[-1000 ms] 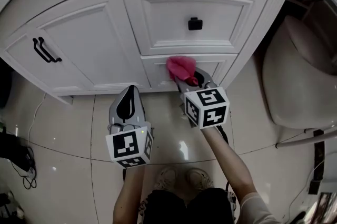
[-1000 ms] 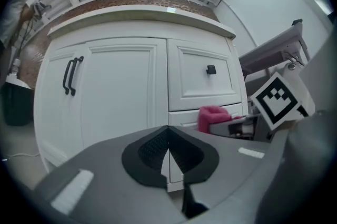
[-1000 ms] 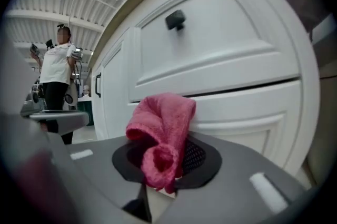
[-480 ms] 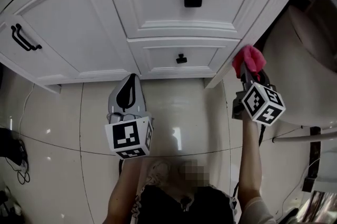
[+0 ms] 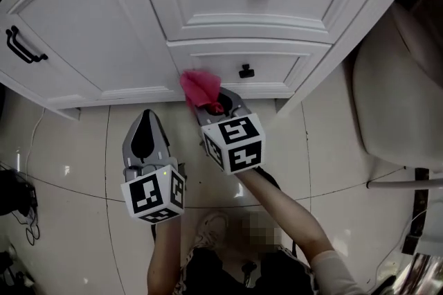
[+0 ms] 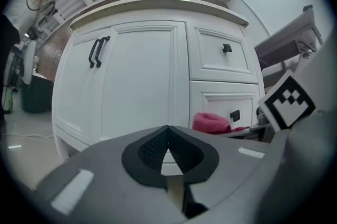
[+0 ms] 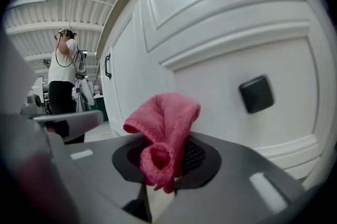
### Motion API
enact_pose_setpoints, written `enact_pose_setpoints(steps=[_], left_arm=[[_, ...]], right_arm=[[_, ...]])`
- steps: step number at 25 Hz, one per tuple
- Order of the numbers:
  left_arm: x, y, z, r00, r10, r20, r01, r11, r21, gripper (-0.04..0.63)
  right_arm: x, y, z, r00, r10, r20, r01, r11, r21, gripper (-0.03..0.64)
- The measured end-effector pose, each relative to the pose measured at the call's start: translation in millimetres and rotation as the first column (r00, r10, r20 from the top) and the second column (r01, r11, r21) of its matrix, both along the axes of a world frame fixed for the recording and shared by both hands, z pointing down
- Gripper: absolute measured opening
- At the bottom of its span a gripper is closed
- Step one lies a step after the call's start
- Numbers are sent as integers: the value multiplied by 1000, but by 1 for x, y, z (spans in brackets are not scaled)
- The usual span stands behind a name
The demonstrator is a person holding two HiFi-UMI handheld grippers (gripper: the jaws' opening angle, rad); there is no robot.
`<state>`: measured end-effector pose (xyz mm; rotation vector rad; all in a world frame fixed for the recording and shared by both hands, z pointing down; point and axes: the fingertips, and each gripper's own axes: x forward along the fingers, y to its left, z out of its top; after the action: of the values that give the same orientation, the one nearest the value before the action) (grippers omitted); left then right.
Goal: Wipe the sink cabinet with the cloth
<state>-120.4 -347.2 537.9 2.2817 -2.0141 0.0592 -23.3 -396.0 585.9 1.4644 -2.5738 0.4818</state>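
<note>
Swinging back from the cabinet's right corner, the right gripper (image 5: pixel 210 104) now holds the crumpled pink cloth (image 5: pixel 200 87) at the left end of the lower drawer front (image 5: pixel 277 68) of the white panelled sink cabinet (image 5: pixel 97 30). The cloth is just left of the small black square knob (image 5: pixel 246 71). The right gripper's jaws are clamped on the cloth. The left gripper (image 5: pixel 146 139) hangs lower left over the glossy floor tiles (image 5: pixel 69 169), apart from the cabinet. Its jaws are closed together with nothing between them.
</note>
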Motion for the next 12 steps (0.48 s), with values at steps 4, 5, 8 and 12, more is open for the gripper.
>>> enact_pose_setpoints(steps=[4, 5, 8, 12], left_arm=[[-2, -7, 22, 1000, 13, -5, -13, 1000, -17, 14], [2, -9, 27, 1000, 23, -7, -24, 1000, -21, 14], [17, -14, 34, 998, 63, 1, -63, 998, -17, 14], [39, -17, 39, 993, 119, 8, -119, 993, -14, 14]], right_arm=[[-2, -11, 17, 1000, -25, -12, 25, 1000, 2, 81], [8, -11, 17, 1000, -9, 6, 9, 1000, 2, 83], [62, -11, 17, 993, 103, 59, -103, 995, -2, 84], [144, 0, 13, 967, 255, 8, -255, 966, 42, 84]])
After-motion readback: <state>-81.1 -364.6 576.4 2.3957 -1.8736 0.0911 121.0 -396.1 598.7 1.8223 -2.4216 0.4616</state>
